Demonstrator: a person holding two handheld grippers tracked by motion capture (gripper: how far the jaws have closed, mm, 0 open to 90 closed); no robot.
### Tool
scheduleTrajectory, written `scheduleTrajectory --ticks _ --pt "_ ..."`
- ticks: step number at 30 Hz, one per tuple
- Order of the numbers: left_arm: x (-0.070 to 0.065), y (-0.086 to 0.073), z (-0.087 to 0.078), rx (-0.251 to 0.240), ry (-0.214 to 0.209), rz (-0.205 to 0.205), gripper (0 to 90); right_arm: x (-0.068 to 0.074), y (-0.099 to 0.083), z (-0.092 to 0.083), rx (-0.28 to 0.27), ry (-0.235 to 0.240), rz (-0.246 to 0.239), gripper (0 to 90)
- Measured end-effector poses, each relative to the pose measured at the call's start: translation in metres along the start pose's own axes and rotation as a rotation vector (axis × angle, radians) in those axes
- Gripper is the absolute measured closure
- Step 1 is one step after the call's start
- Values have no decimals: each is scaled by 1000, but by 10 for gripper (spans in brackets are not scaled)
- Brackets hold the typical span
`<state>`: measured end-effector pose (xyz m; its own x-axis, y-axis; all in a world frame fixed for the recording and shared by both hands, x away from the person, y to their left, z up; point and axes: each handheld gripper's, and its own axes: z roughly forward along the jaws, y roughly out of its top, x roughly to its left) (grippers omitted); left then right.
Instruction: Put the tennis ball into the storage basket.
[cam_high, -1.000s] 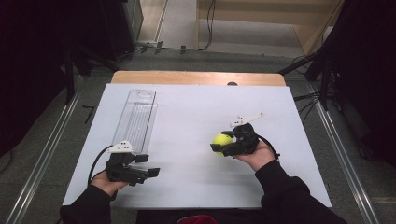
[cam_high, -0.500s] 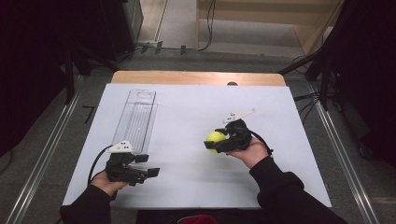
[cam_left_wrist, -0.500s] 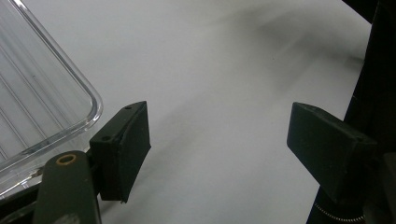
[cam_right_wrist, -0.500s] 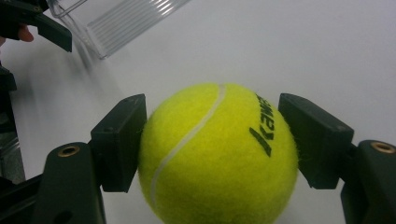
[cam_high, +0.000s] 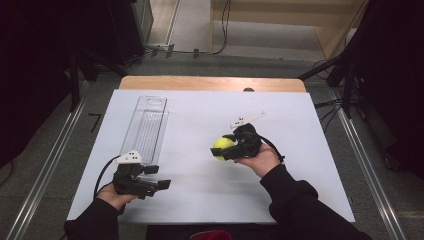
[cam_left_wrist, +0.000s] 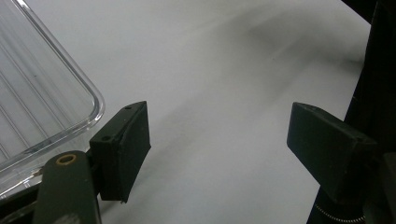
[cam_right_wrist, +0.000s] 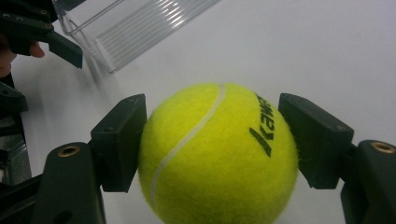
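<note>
Tennis ball (cam_right_wrist: 218, 151), yellow-green with black lettering, sat clamped between the two black jaws of the right gripper (cam_high: 231, 148), pressed on both sides and held over the white table (cam_high: 300, 130) right of centre. The left gripper (cam_high: 152, 183) rested low near the table's front left edge with its jaws spread wide and nothing between them, just beside the near end of a long clear plastic tray (cam_high: 145, 125) that lay lengthwise on the left half of the table, well apart from the ball.
</note>
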<state>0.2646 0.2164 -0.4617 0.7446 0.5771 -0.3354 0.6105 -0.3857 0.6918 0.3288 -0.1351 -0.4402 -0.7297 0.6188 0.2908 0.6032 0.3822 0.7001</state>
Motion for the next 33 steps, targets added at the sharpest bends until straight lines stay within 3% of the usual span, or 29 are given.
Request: scheduleTrajectory --ticks 30,33 --pt "2 -1 -1 -1 0 -5 222 17 36 34 21 42 -17 249" --pt "2 -1 -1 -1 -1 -5 222 18 41 37 5 44 -16 249"
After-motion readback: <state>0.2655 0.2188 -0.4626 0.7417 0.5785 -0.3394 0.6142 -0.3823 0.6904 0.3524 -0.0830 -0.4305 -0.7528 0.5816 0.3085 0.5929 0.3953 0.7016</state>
